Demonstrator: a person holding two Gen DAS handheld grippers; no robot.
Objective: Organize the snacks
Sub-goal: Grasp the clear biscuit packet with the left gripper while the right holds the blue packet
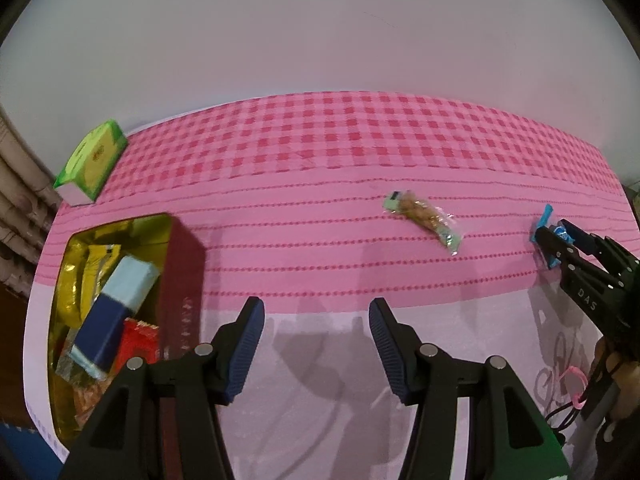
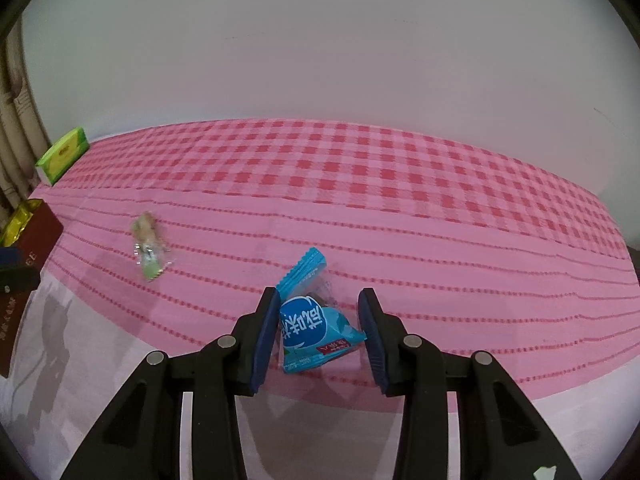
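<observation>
- The right gripper (image 2: 318,334), black with blue ribbed pads, is closed on a small blue foil snack packet (image 2: 310,330) printed with white characters; both pads press the packet's sides, and its crimped upper end sticks out past the fingertips.
- In the left wrist view that same right gripper (image 1: 554,240) comes in from the right edge with the blue packet (image 1: 545,226) at its tip, low over the cloth; whether the packet touches the cloth I cannot tell.
- The left gripper (image 1: 316,320), of the same black and blue make, stands open with nothing between its pads, over the pale front strip of the table.
- A pink cloth (image 2: 440,240), checked at the far side and striped with dotted red lines nearer, covers the table.
- A clear-wrapped snack bar with green ends and a brownish filling (image 1: 424,218) lies loose on the stripes, between the two grippers and well apart from both; it appears blurred in the right wrist view (image 2: 149,240).
- A dark red rectangular tin with a gold inside (image 1: 176,272) sits at the left, just beside the left gripper, holding several snacks: a light blue box, a dark blue box, a red pack and gold wrappers.
- A bright green carton (image 1: 94,158) sits at the far left corner, by the white wall (image 1: 320,32).
</observation>
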